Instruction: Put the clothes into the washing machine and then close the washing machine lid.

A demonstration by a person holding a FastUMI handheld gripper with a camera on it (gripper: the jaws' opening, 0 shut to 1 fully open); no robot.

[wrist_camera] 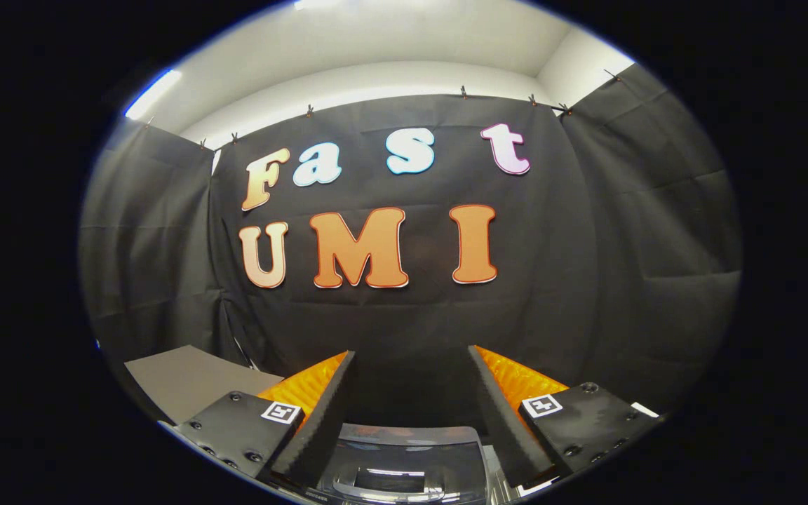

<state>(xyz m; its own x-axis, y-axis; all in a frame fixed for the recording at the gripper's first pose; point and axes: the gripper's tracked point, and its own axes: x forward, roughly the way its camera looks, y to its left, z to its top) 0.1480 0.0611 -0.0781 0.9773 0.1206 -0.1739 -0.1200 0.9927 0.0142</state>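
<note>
The gripper is held roughly level, pointed straight at the booth's black cloth wall, with its two fingers spread wide apart and nothing pinched between them. The left finger rises toward 1 o'clock and the right finger toward 11 o'clock, so that they lean toward each other at the tips while a broad gap is left between them. The inner faces of the fingers are seen to be ribbed in fine ridges, with a matte, foam-like look. Behind each finger a flat, dark mounting plate is fixed with round screw heads, and a small square marker is stuck to the plate on the left, with a matching one on the right.

The washing machine lid is found at 6 o'clock, directly below the gap between the fingers and close under them. It is a glossy, dark, translucent panel with rounded corners and a recessed rectangular part in its middle, in which ceiling lights are reflected. Whether the lid is fully shut cannot be told.

At 8 o'clock from the fingers, a flat, matte grey board is seen beyond the left plate, its surface smooth and its corner angular. The cloth wall is hung in soft folds from small clips along a line at 12 o'clock, and above it a pale ceiling with a lit strip lamp at 10 o'clock is visible.
</note>
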